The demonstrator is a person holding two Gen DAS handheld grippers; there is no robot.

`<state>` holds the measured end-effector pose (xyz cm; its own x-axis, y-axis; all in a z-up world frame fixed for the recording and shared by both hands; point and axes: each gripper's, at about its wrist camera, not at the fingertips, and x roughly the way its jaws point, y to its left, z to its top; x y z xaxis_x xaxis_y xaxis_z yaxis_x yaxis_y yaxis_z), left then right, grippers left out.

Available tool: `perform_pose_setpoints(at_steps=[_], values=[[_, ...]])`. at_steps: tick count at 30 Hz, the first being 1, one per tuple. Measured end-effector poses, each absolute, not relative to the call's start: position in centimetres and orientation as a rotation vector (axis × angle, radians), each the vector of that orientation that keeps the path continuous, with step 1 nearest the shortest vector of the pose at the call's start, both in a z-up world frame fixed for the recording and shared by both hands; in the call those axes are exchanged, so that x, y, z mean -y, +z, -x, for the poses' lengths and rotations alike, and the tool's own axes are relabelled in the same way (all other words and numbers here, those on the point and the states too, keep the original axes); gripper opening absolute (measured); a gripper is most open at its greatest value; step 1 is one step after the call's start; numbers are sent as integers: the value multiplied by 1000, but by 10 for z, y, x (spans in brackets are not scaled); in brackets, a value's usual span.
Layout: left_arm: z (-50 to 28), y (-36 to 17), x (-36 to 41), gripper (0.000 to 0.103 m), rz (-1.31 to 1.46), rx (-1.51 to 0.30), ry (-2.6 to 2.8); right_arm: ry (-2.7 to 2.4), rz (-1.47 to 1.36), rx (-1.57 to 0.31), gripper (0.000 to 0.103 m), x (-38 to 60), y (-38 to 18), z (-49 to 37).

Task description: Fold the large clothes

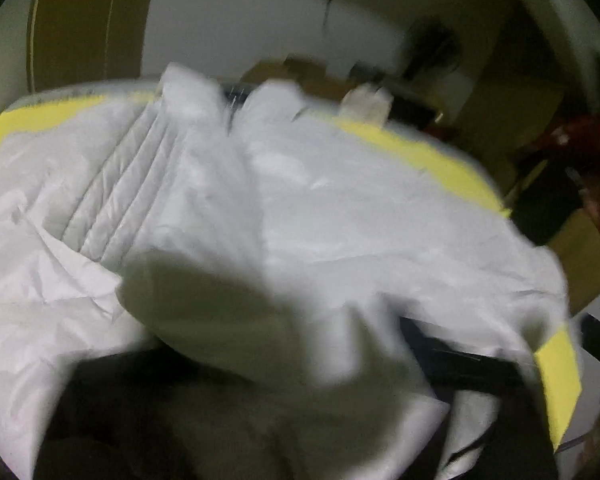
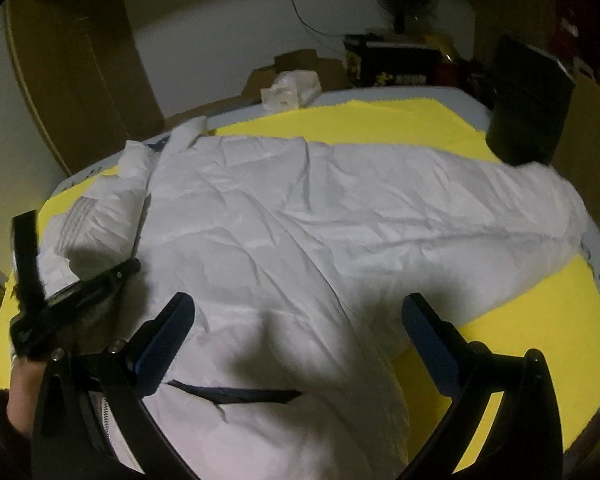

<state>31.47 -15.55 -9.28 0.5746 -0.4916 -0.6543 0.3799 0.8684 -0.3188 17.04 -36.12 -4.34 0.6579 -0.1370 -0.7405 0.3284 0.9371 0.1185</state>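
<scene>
A large white padded coat (image 2: 300, 216) lies spread across a yellow sheet (image 2: 400, 120) that covers a bed, its crinkled, shiny fabric marked by long creases and, on one sleeve, a band of parallel quilted ribs (image 1: 128, 184). A dark strip (image 2: 236, 394) crosses the coat's near edge, and a zipper shows just beside the right gripper's left finger.

The right gripper (image 2: 296, 344) hangs over the near part of the coat with its blue-padded jaws released and wide apart, nothing between the pads. The left gripper (image 2: 76, 268), seen at the left edge of the right wrist view, rests low at the ribbed sleeve; its black fingers stand spread, jaws released, and whether they touch the fabric cannot be told. From the left wrist view the coat fills the blurred frame, a bulging fold of white cloth (image 1: 220, 312) draped close to the lens and hiding that gripper's own fingers.

Beyond the bed, an open cardboard box (image 2: 300, 66) sits against the pale wall with a crumpled white bag (image 2: 290, 88) in front of it; what the box holds cannot be seen. A black boxy object (image 2: 528, 108) stands at the far right corner of the sheet.
</scene>
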Motion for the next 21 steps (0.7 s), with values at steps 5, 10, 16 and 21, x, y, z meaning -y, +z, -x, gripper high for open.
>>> perform_pose_setpoints(at_steps=[5, 10, 16, 21], values=[[-260, -68, 132, 103, 169, -698, -577, -259, -176, -750, 103, 344, -20, -175], [-200, -41, 55, 103, 197, -616, -493, -180, -142, -718, 103, 309, -8, -188], [-164, -44, -47, 103, 306, -615, -233, -34, 144, -740, 103, 187, -25, -235], [-153, -61, -102, 103, 429, -678, -138, -54, 458, -801, 80, 94, -71, -307]])
